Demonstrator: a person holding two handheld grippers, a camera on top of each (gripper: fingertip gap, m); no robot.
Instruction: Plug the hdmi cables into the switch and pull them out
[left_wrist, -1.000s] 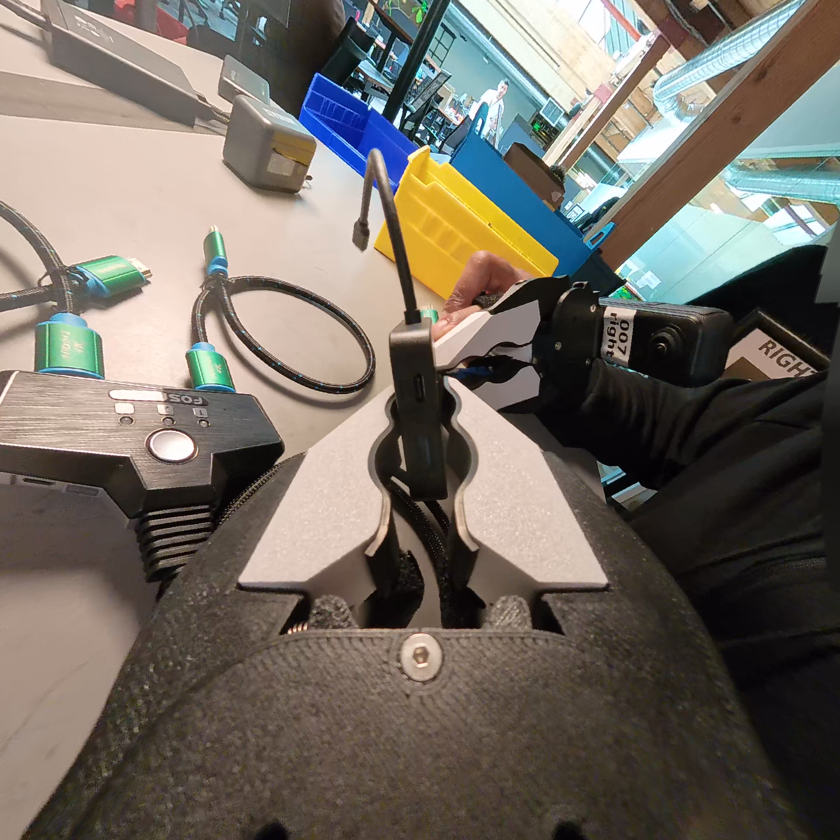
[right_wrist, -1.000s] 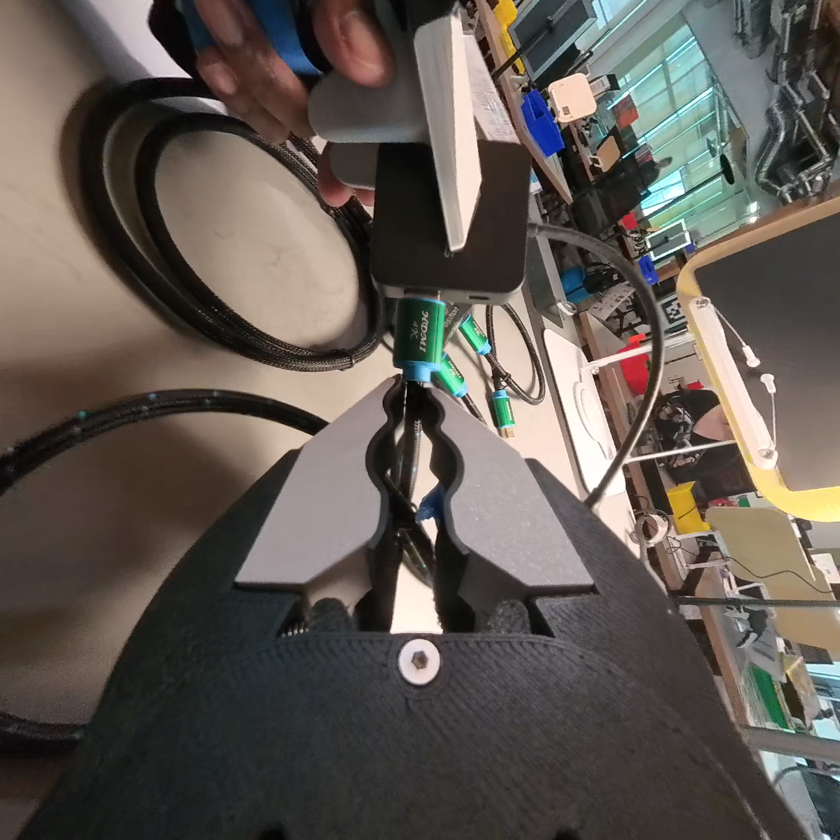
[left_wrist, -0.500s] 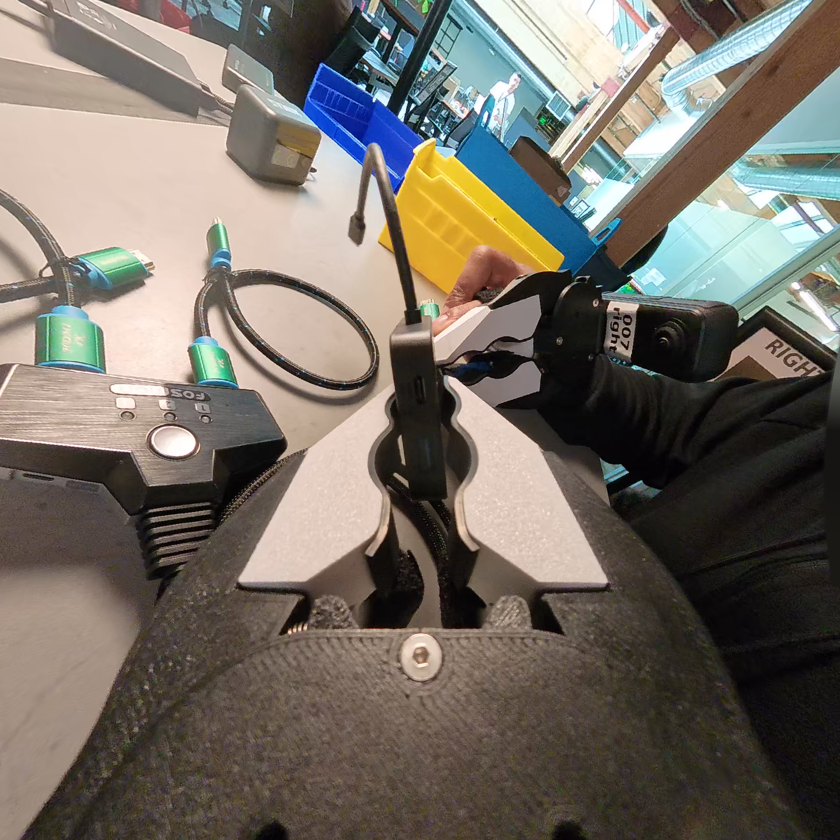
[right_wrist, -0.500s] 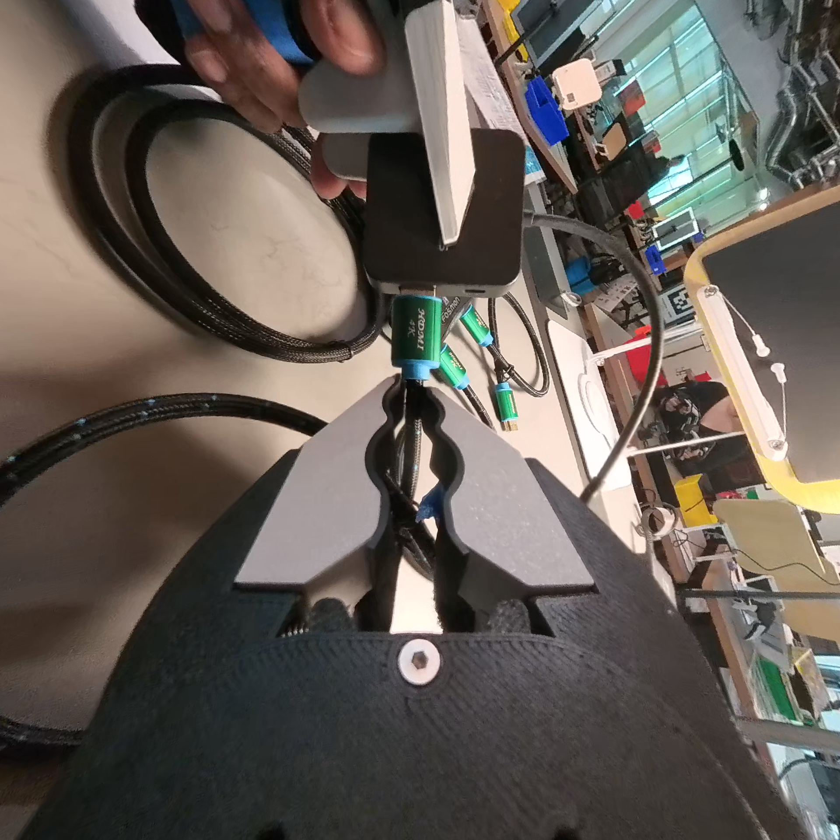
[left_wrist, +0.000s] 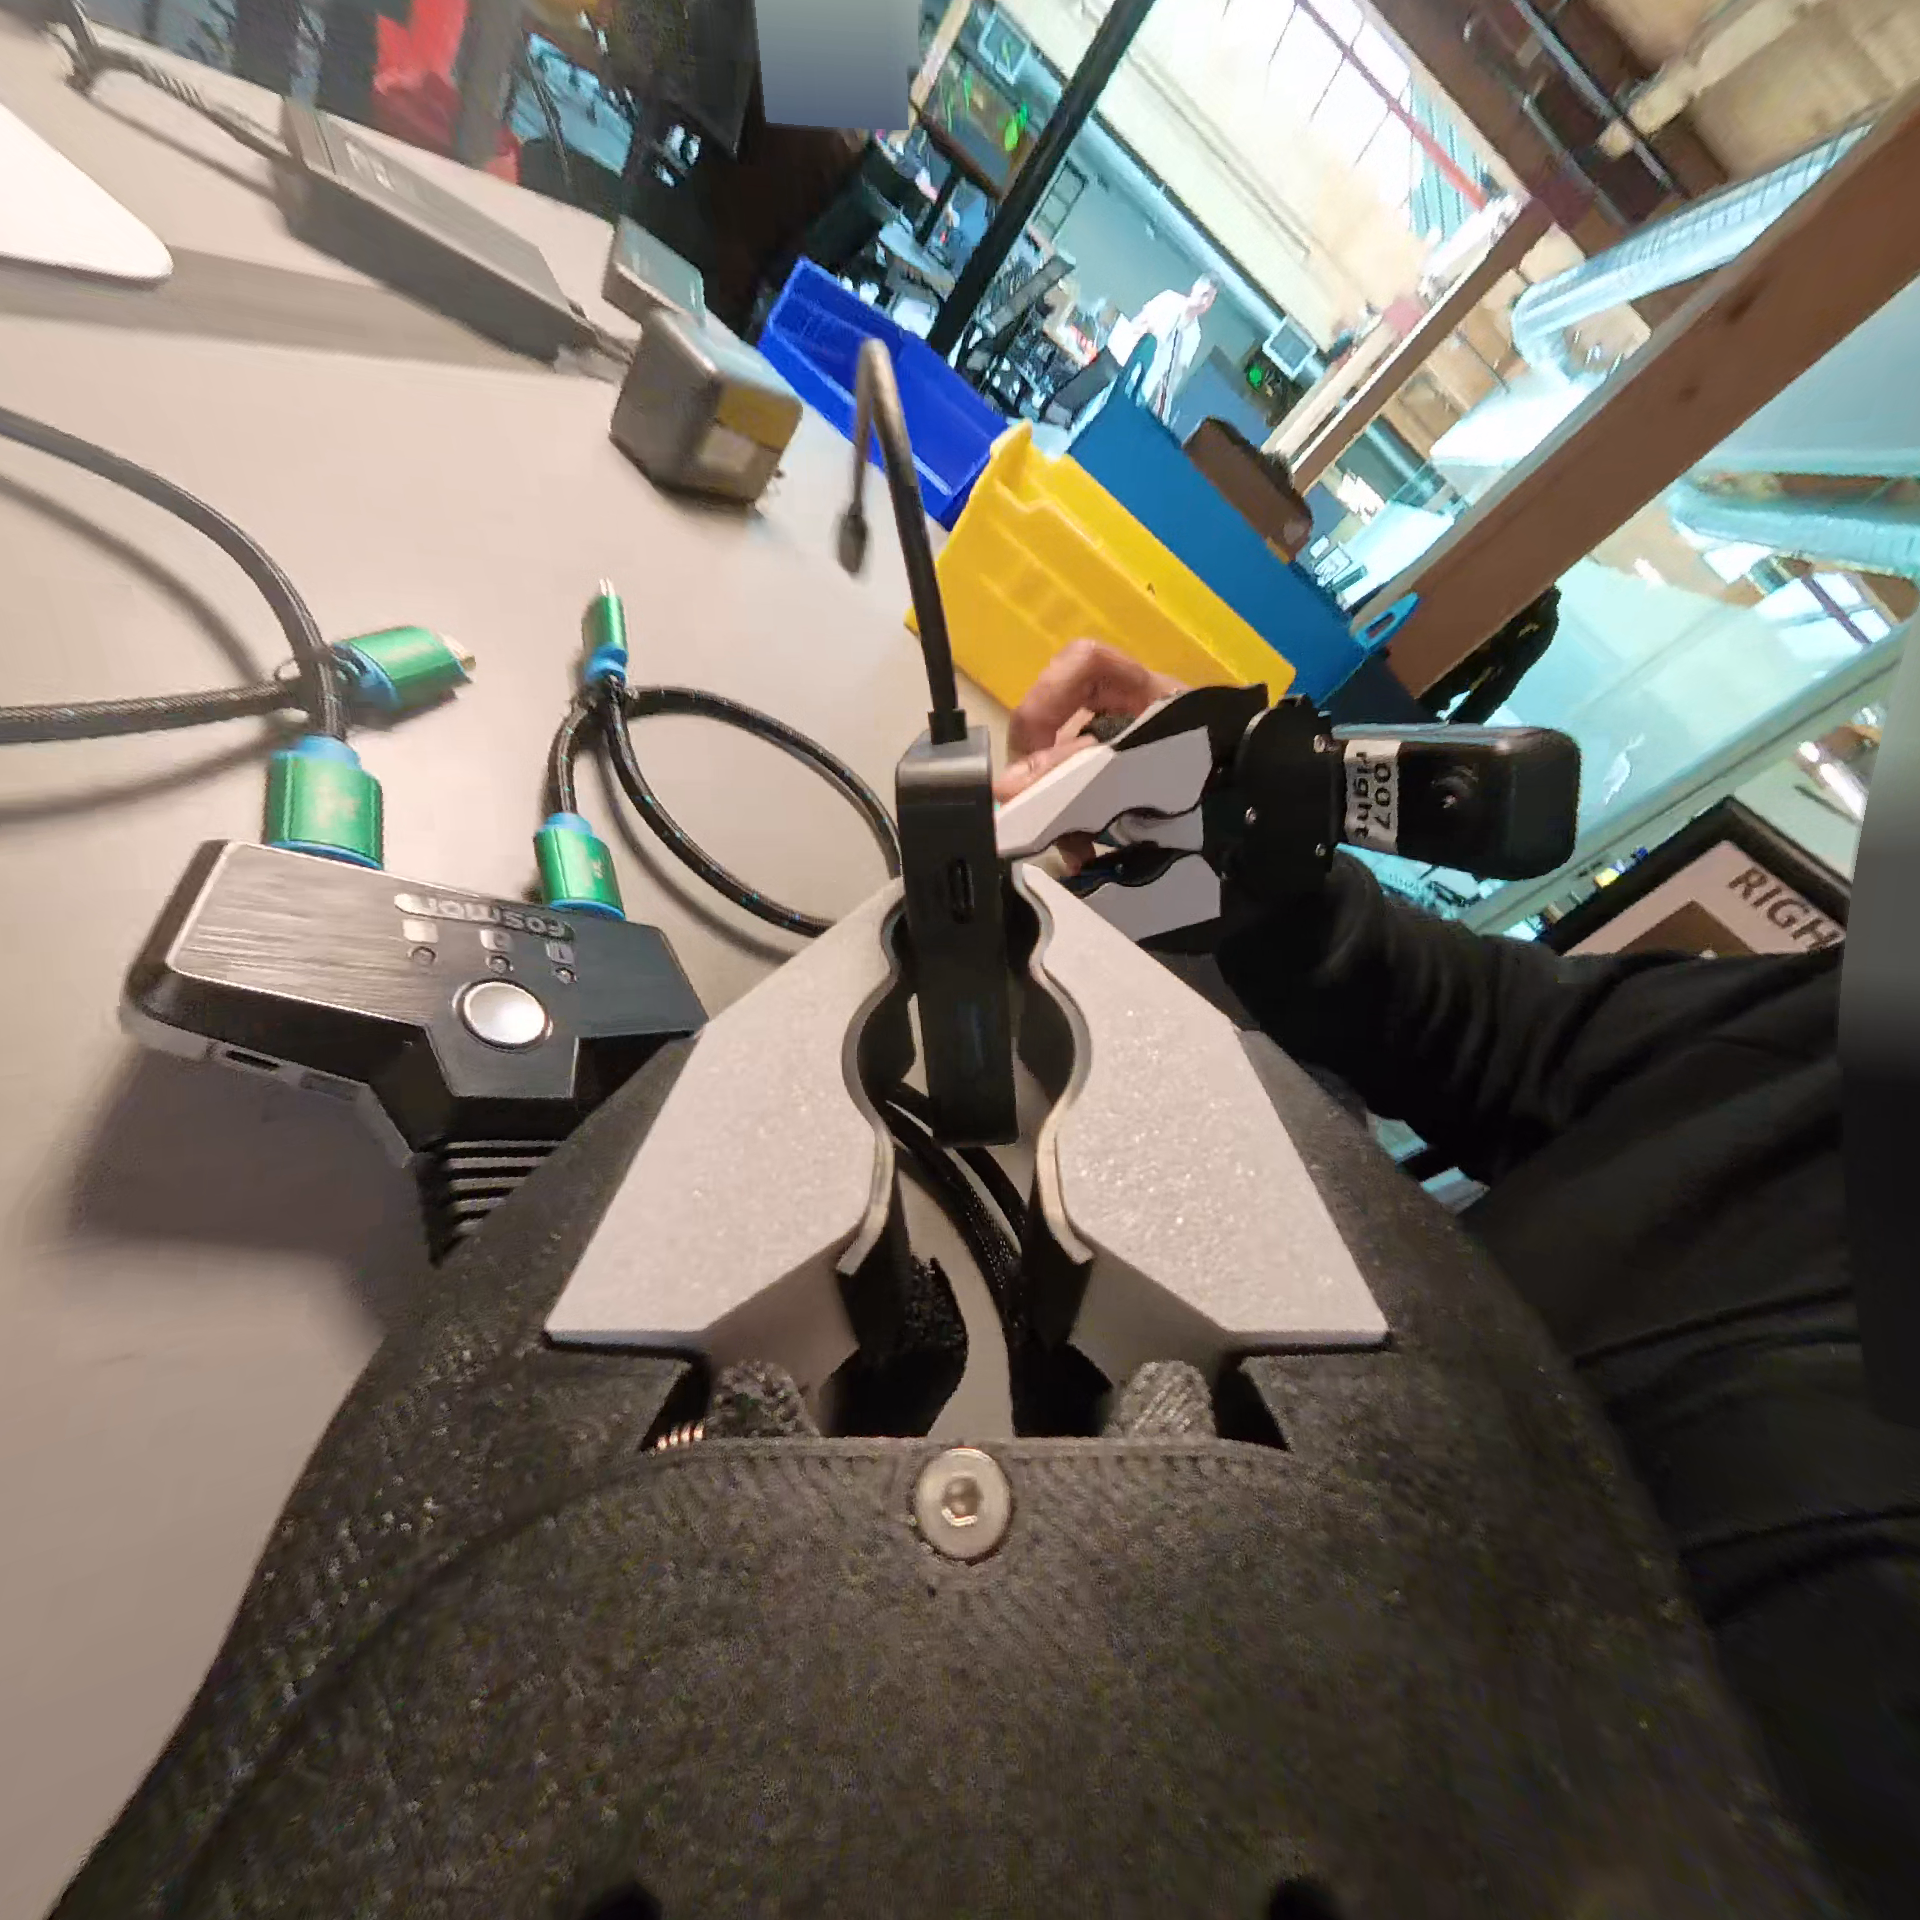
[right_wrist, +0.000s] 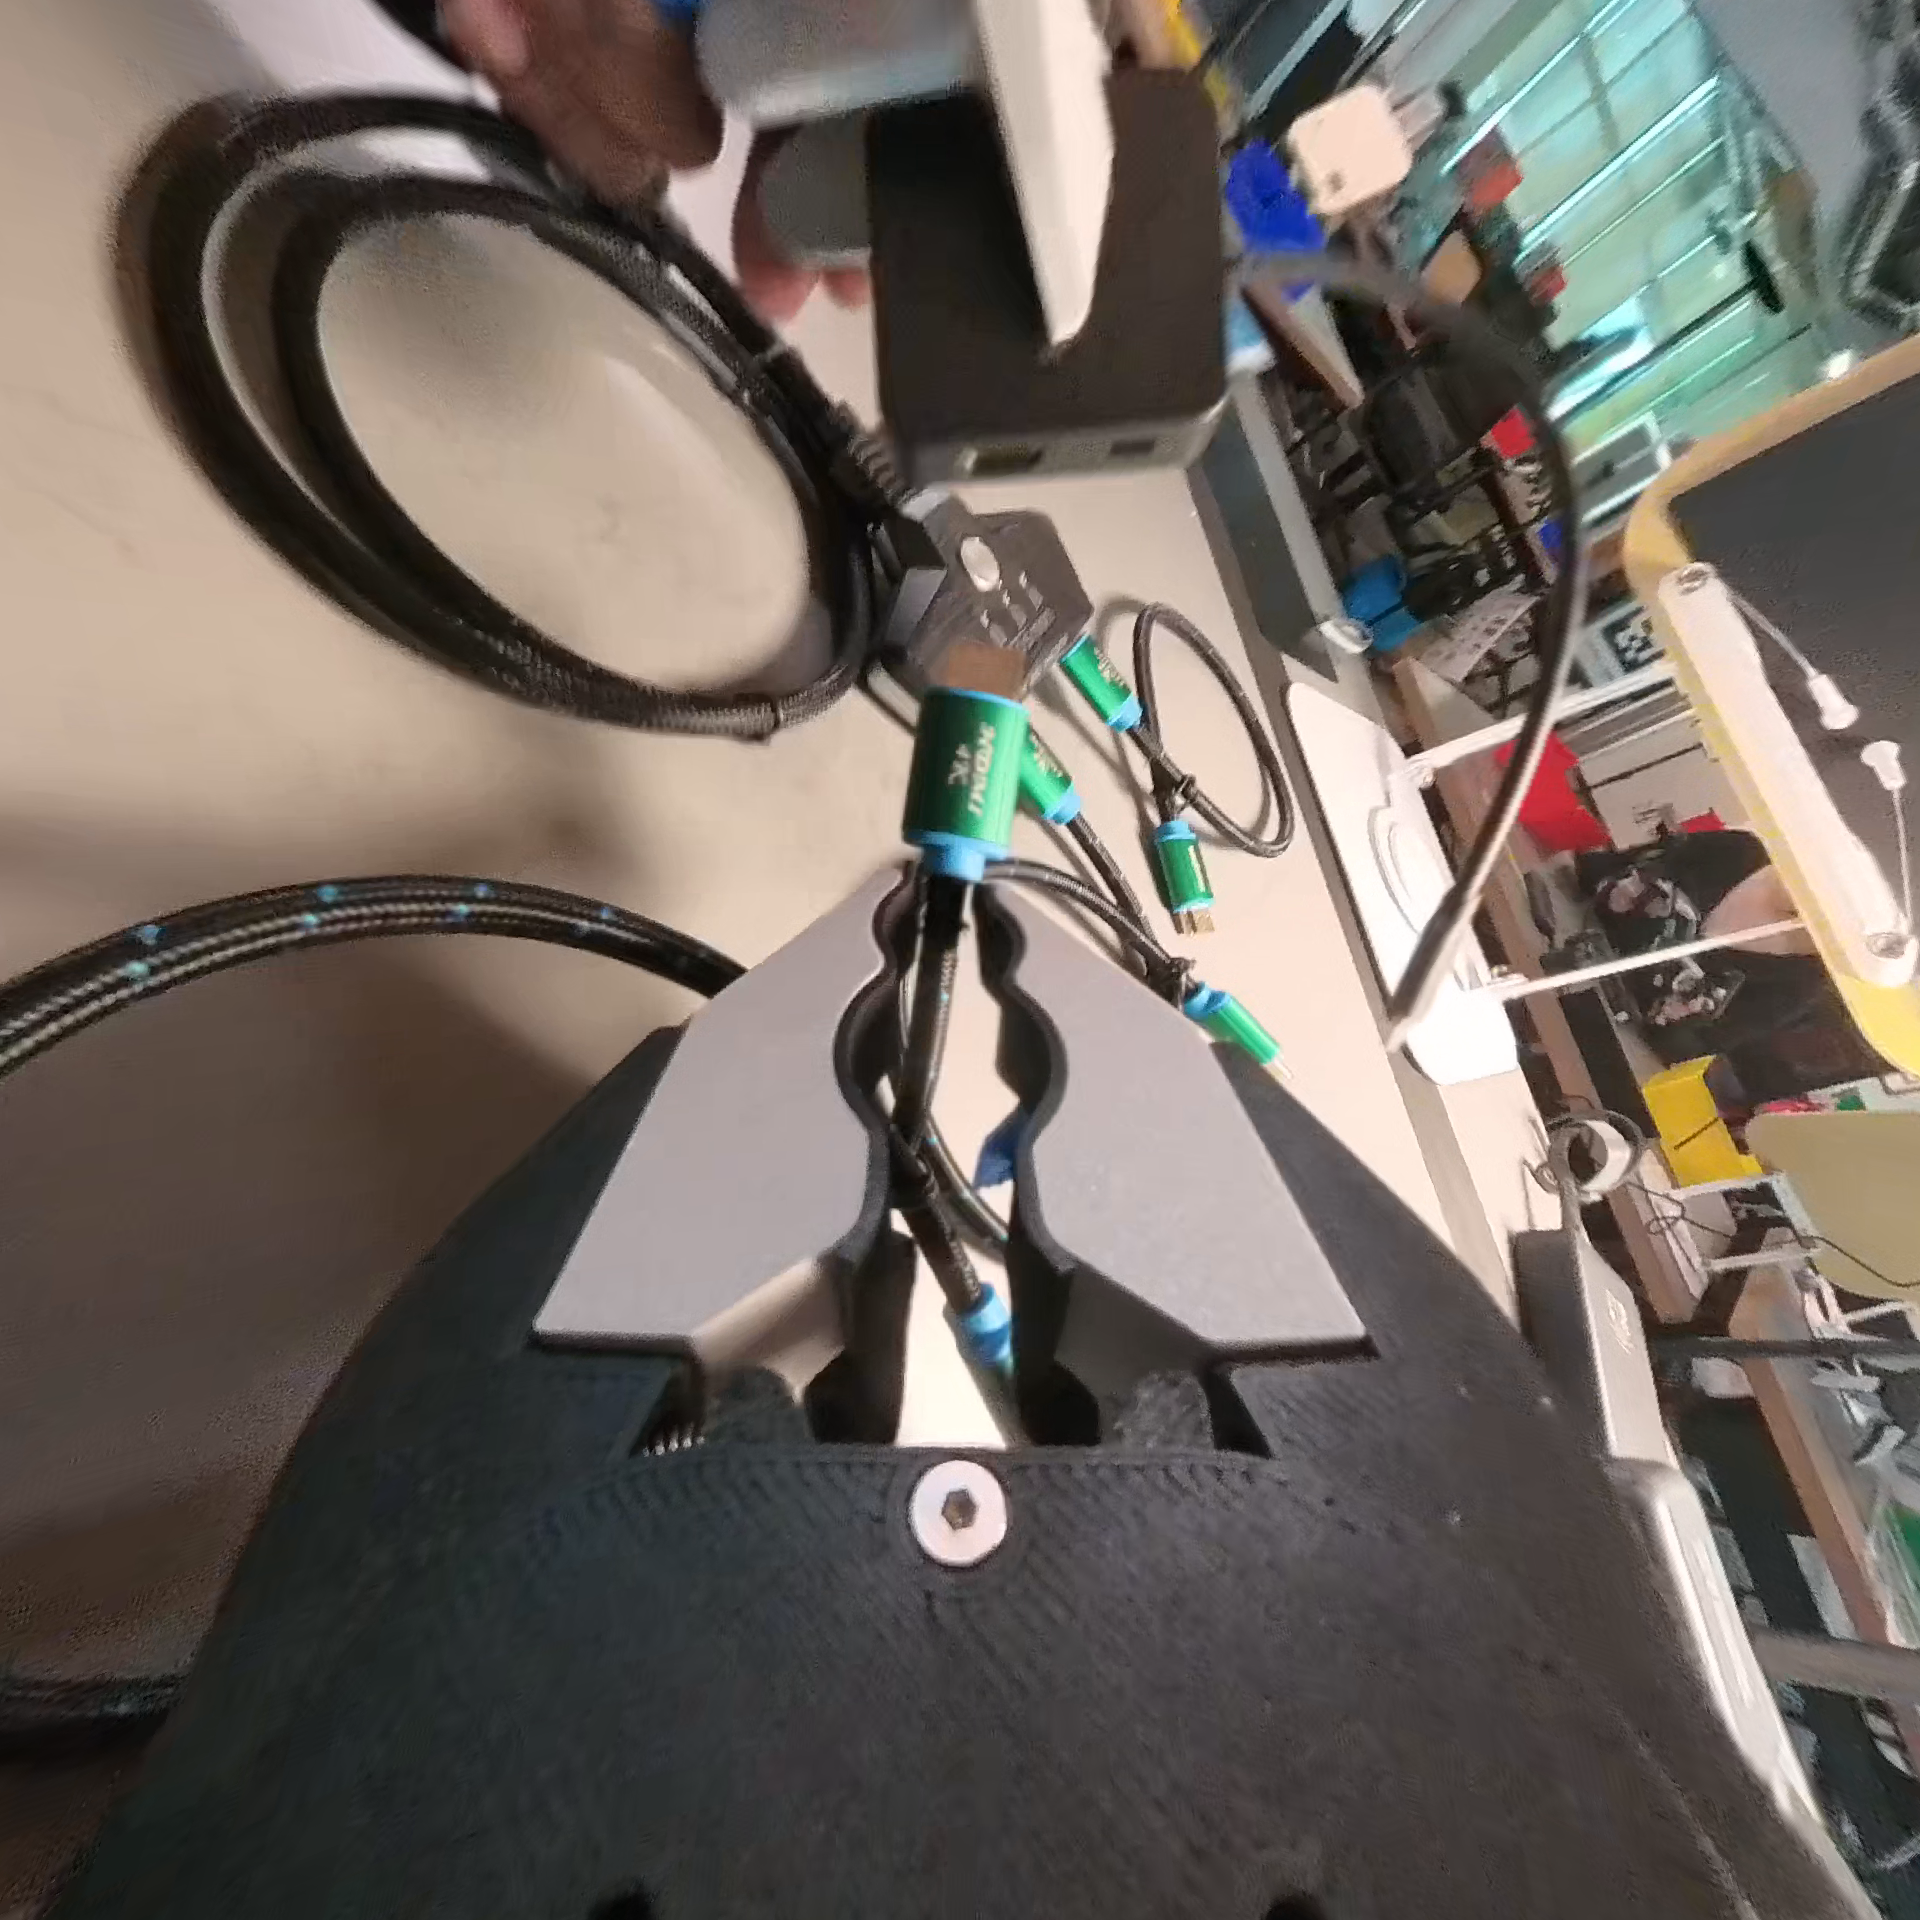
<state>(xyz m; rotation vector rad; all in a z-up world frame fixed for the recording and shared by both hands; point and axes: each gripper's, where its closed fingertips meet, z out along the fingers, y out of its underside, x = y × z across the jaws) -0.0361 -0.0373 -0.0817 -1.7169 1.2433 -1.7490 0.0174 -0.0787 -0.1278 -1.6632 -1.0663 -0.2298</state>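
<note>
Left gripper level over table, clamped edge-on around small black adapter. Right gripper pinching braided cable behind green HDMI plug (free, short of adapter's ports).

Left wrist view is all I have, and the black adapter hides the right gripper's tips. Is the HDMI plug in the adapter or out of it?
Observer: Out. In the right wrist view the green HDMI plug shows its bare metal tip, apart from the adapter.
Operator: What is the right gripper clamped on, then?
Observer: The right gripper is shut on the braided cable just behind the plug's blue collar, not on the plug body.
Operator: Anything else plugged into that side of the adapter?
Observer: No. Its port face shows two openings, and both look empty, though the picture is blurred.
</note>
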